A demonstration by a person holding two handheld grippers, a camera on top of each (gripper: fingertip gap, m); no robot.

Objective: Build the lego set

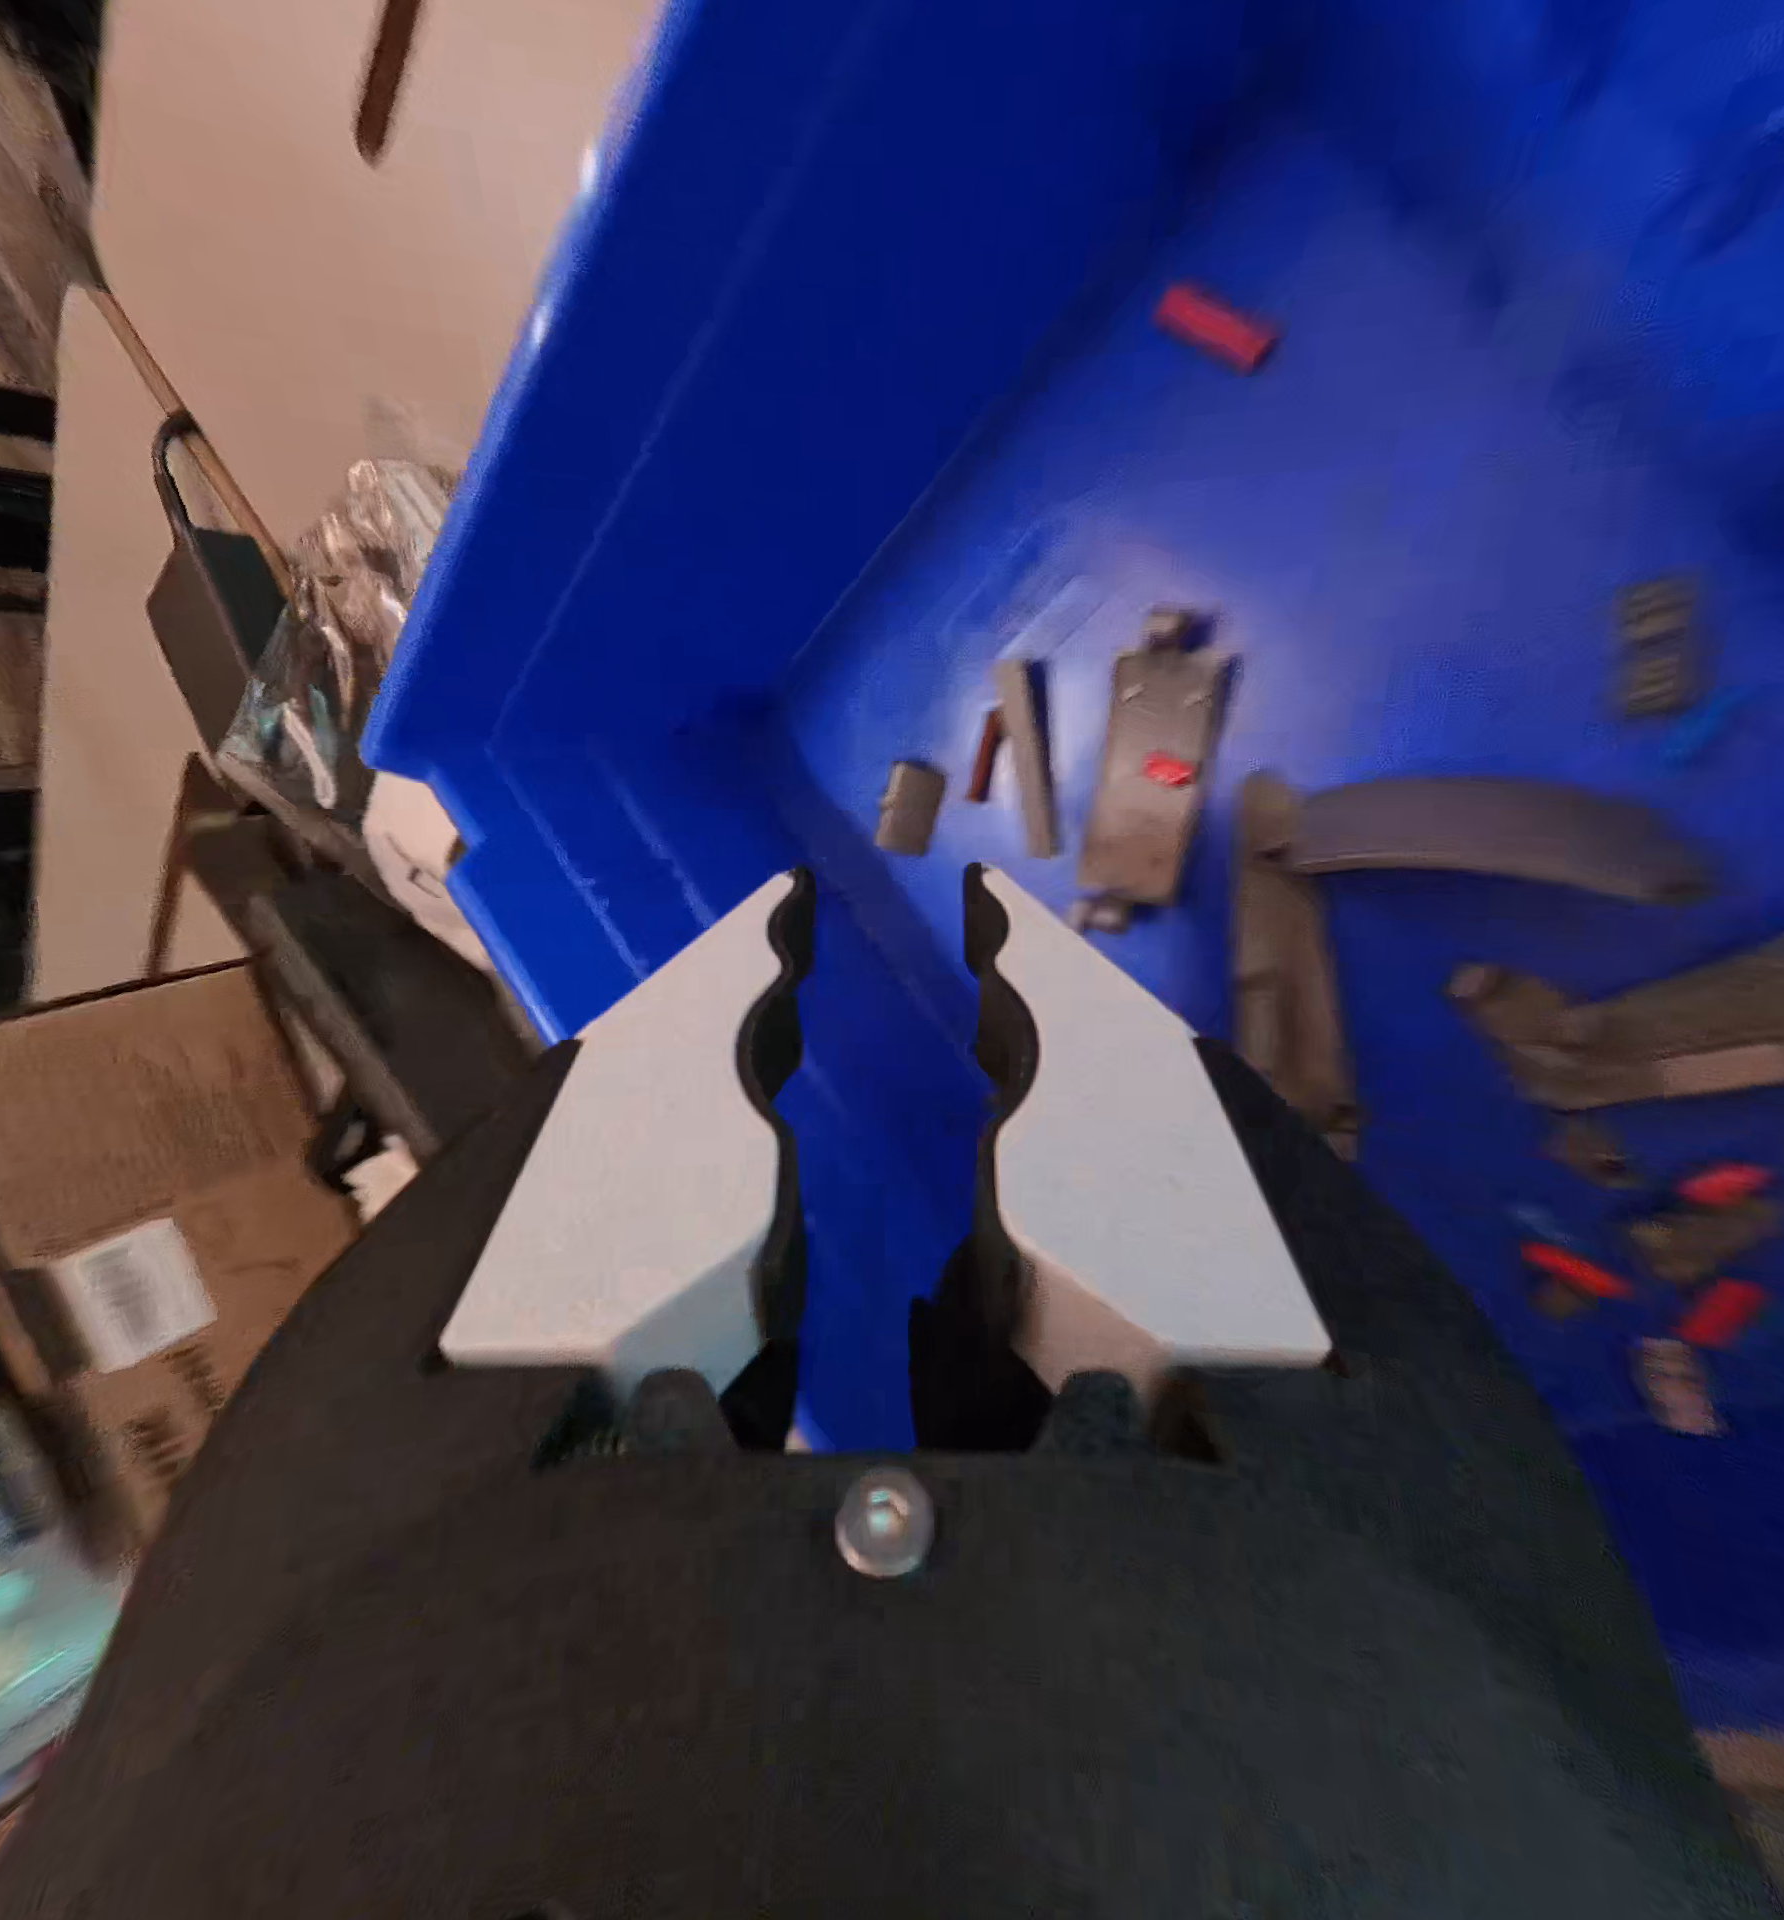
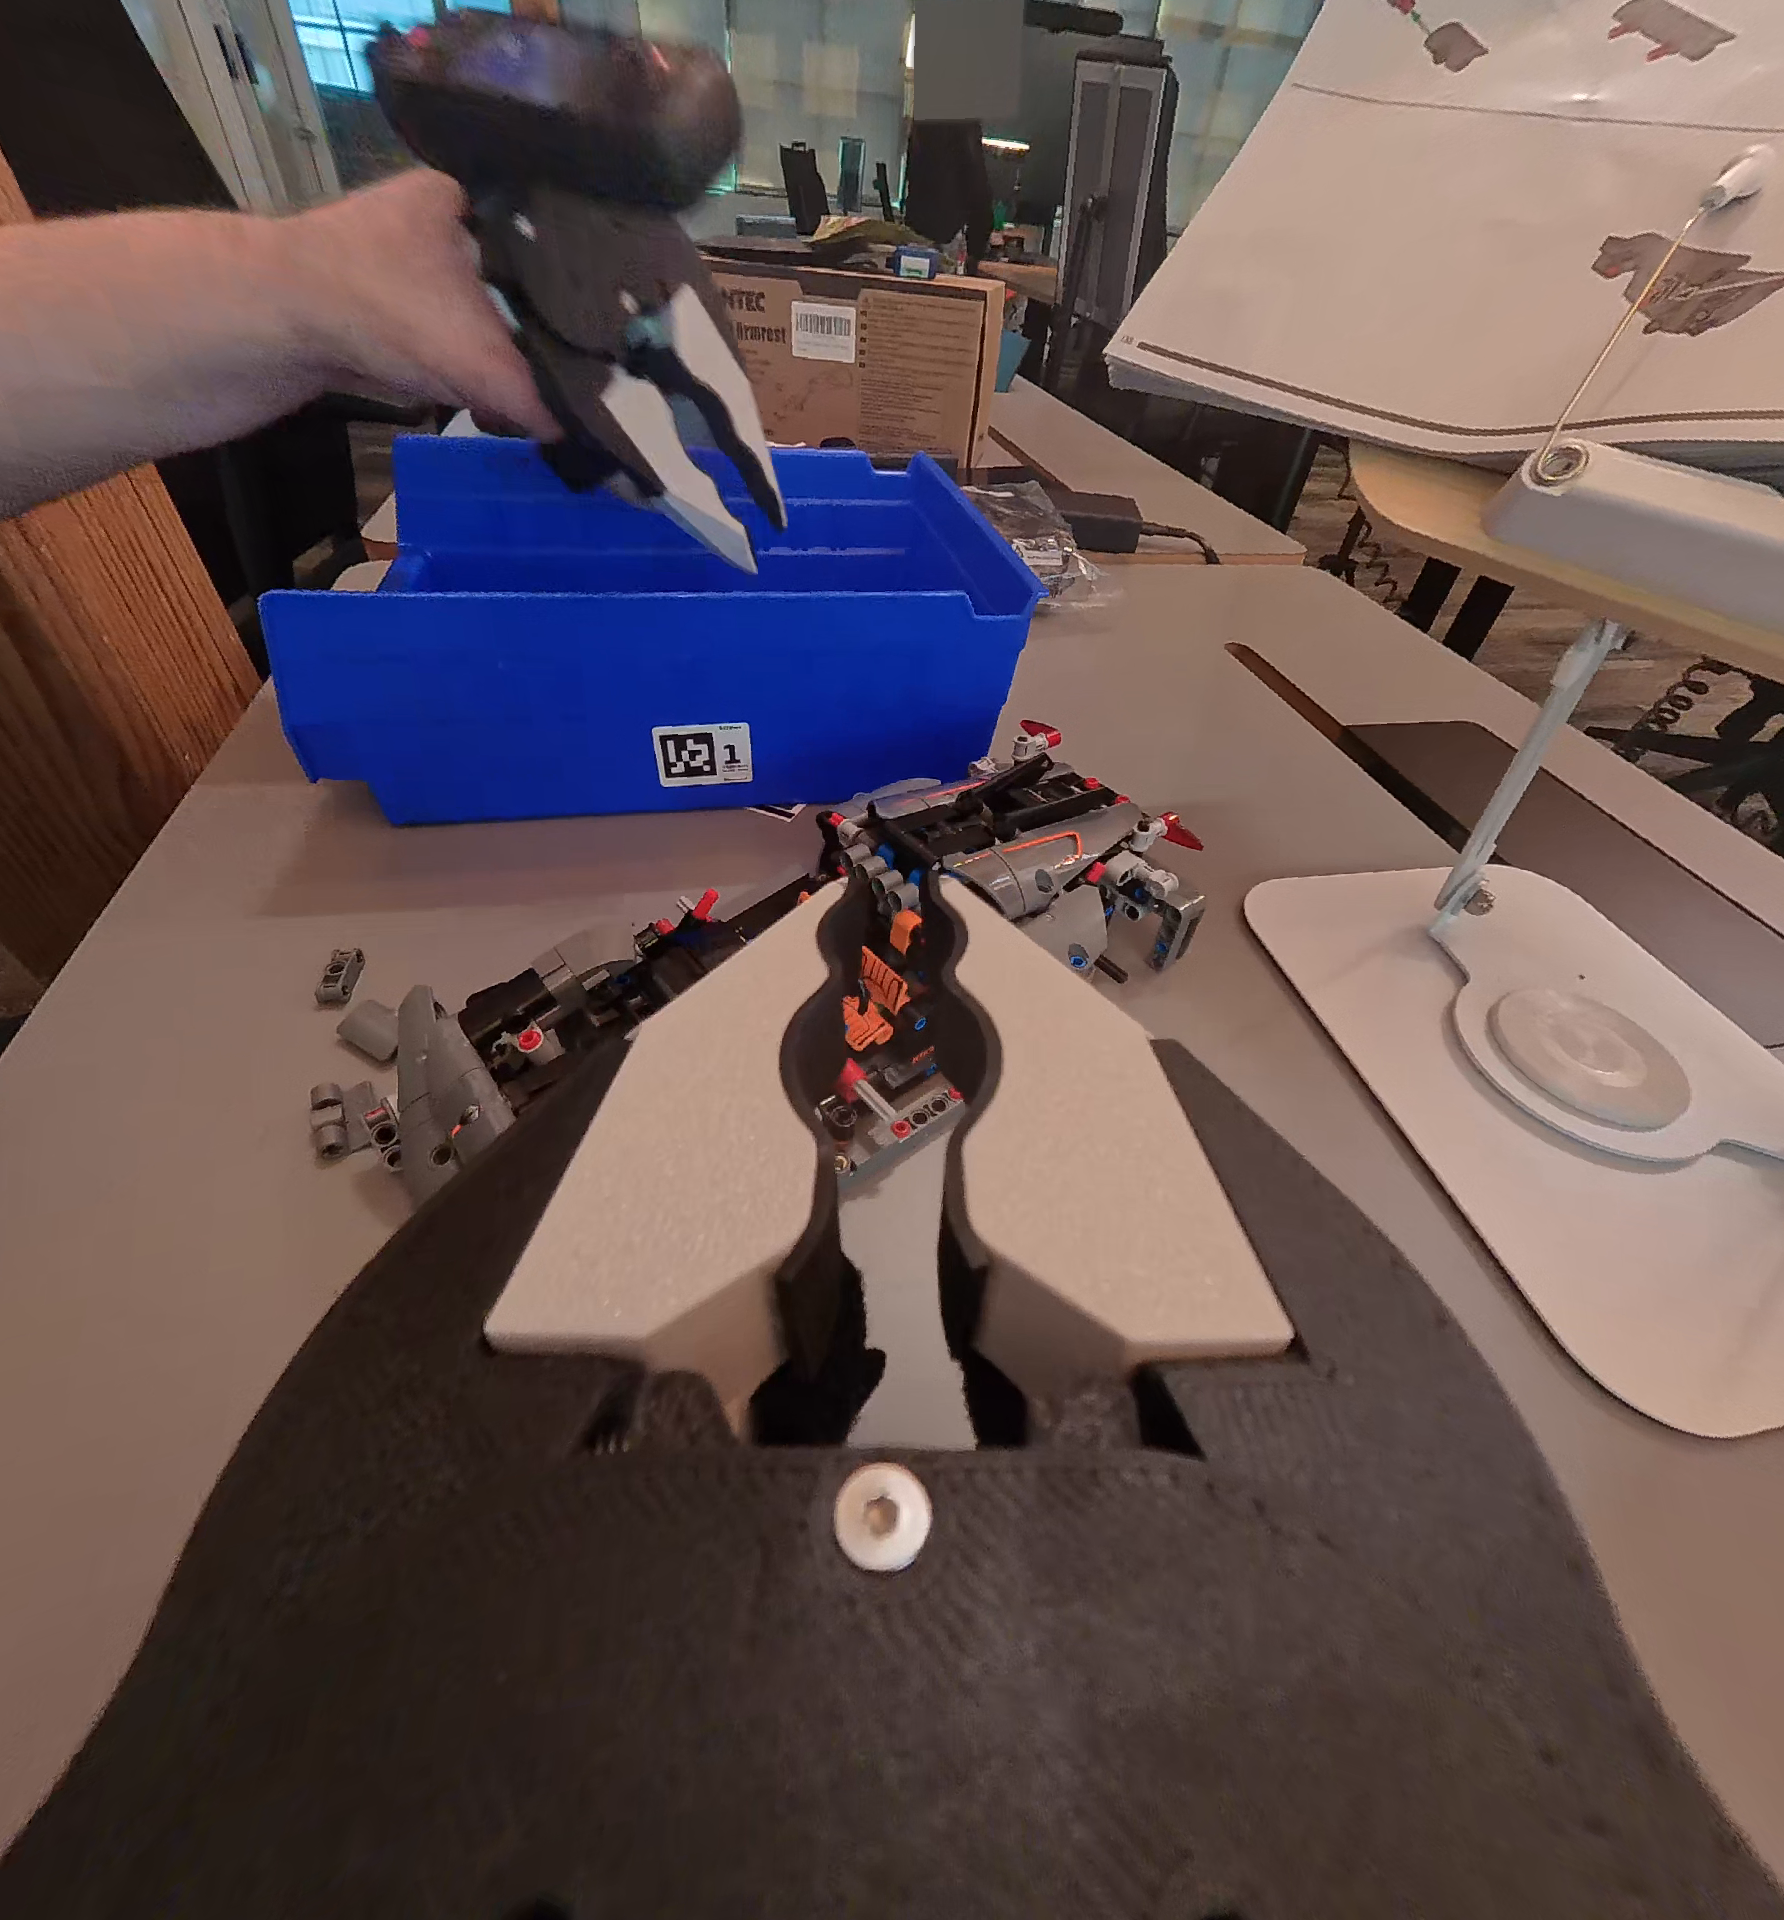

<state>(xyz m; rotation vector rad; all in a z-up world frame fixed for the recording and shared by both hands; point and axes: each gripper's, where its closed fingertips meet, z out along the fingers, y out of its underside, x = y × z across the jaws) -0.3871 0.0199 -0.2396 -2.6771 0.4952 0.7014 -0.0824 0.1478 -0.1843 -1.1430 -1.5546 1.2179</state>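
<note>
My left gripper (image 1: 888,883) is open and empty, pointing down into the blue bin (image 1: 659,468). On the bin floor lie several loose pieces: a red brick (image 1: 1215,327), a grey plate (image 1: 1153,769), a curved grey panel (image 1: 1490,836). In the right wrist view a hand holds the left gripper (image 2: 753,530) over the blue bin (image 2: 514,707). My right gripper (image 2: 893,888) hovers above the table with its jaws narrowly apart, holding nothing. Beyond it lie a partly built grey and black Lego model (image 2: 1033,852) and a second sub-assembly (image 2: 555,1008).
Small loose grey pieces (image 2: 342,977) lie on the table (image 2: 192,1299) to the left. An open instruction booklet (image 2: 1490,260) rests on a white stand with a flat base (image 2: 1439,1247) at the right. A cardboard box (image 2: 898,364) stands behind the bin. Spacing between my two grippers at the tips: around 35 cm. My left gripper is the nearer one to the grey plate (image 1: 1153,769): about 6 cm, against 30 cm.
</note>
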